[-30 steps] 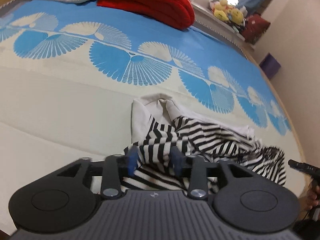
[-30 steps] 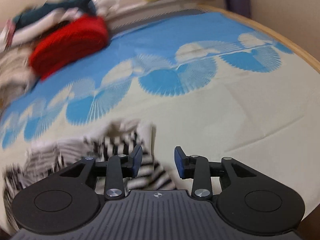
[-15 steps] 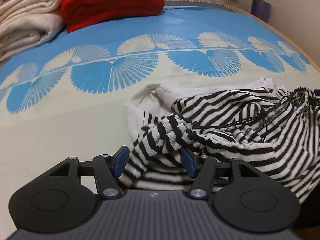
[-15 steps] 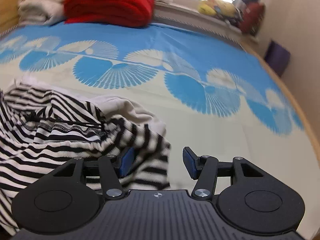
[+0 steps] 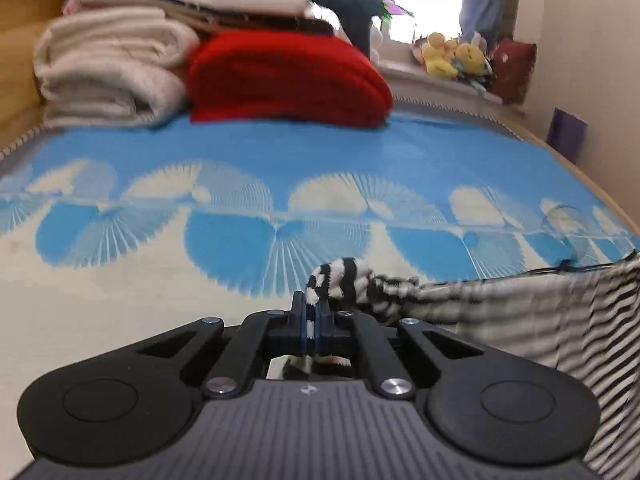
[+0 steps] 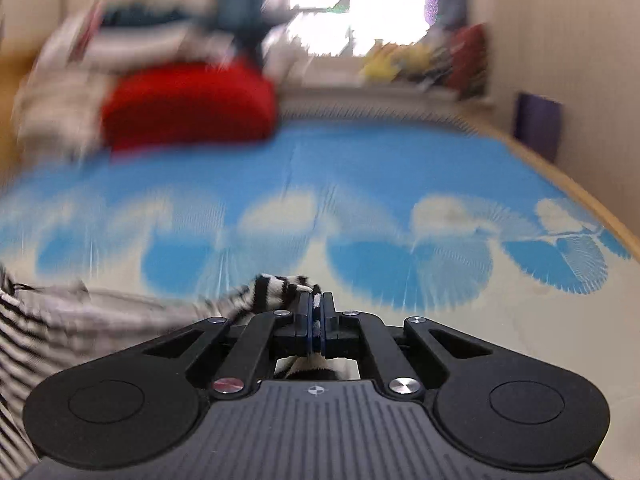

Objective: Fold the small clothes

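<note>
A black-and-white striped garment (image 5: 540, 312) hangs stretched between my two grippers above the bed. My left gripper (image 5: 311, 312) is shut on its left corner, with a bunched striped end sticking up past the blue pads. The cloth runs off to the right. In the right wrist view the same garment (image 6: 80, 332) runs off to the left. My right gripper (image 6: 316, 312) is shut on its right corner. The lower part of the garment is hidden below both grippers.
A bed cover (image 5: 320, 168) with blue and cream fan patterns lies below. At the far end sit a folded red blanket (image 5: 288, 76), a stack of cream blankets (image 5: 108, 76) and plush toys (image 5: 452, 56) on a sill. A wall runs along the right.
Both grippers have closed on the striped garment's corners and lifted it off the bed. It was a crumpled heap; now it hangs stretched between them. Both views now look level across the bed.
</note>
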The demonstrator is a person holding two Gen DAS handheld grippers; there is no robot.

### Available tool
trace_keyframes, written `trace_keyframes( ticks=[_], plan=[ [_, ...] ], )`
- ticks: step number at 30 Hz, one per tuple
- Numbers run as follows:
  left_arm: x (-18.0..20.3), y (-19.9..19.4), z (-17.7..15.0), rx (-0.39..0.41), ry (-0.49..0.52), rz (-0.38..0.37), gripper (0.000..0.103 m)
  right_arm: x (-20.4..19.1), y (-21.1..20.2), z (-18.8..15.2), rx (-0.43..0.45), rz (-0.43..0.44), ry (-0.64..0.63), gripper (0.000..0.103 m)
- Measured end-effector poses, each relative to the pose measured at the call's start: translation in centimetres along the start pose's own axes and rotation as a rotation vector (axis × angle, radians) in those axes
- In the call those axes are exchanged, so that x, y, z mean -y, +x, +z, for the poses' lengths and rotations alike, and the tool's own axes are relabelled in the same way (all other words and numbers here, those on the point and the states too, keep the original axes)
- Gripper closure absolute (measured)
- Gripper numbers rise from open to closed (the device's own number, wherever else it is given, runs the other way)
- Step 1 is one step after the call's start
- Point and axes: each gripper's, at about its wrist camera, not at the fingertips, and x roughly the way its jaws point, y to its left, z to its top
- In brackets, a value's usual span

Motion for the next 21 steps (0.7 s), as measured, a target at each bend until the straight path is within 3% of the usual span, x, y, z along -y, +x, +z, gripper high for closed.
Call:
trace_keyframes(
  ticks=[2, 4, 6, 9, 11, 13, 14, 16, 18, 19, 20, 21],
  plan=[
    [1.5, 1.7, 0.1, -0.029, 0.057, 0.037, 0.1, -0.2, 1.2, 0.3, 0.007, -0.026, 0.021, 0.101],
    [1.8, 3.6, 0.4, -0.07, 0.007, 0.058, 0.1, -0.7, 3.3, 0.2, -0.055, -0.068, 0.026, 0.101],
    [1.6, 4.2, 0.9, -0.047, -0.05, 0.083, 0.1, -1.0, 4.8, 0.2, -0.088, -0.094, 0.054, 0.101],
    [1.5, 4.5, 1.8, 0.012, -0.102, 0.13, 0.1, -1.9, 5.4, 0.9, -0.036, -0.106, 0.069, 0.101],
    [1.2, 5.1, 2.1, 0.006, -0.132, 0.158, 0.1, -2.8, 5.5, 1.4, 0.026, -0.113, 0.05, 0.101],
    [1.0, 7.0, 2.0, -0.084, -0.131, 0.146, 0.098, -3.5, 6.2, 1.4, 0.05, -0.137, 0.022, 0.1],
    [1.0, 8.7, 1.5, -0.184, -0.138, 0.114, 0.092, -3.6, 6.9, 1.3, 0.03, -0.156, 0.011, 0.099],
    [0.7, 11.1, 0.0, -0.384, -0.151, 0.078, 0.09, -3.7, 9.9, 0.4, -0.128, -0.195, -0.001, 0.092],
    [0.3, 10.9, 0.1, -0.388, -0.16, 0.09, 0.082, -3.1, 12.5, -1.0, -0.336, -0.204, 0.002, 0.084],
    [0.0, 10.4, 0.5, -0.373, -0.17, 0.081, 0.07, -2.7, 13.2, -1.8, -0.423, -0.207, 0.021, 0.077],
    [-0.4, 9.6, 0.9, -0.358, -0.19, 0.059, 0.06, -2.3, 13.4, -1.9, -0.455, -0.191, 0.047, 0.076],
    [-0.9, 9.0, 1.1, -0.352, -0.21, 0.033, 0.058, -1.9, 13.0, -1.7, -0.447, -0.175, 0.073, 0.075]
  ],
)
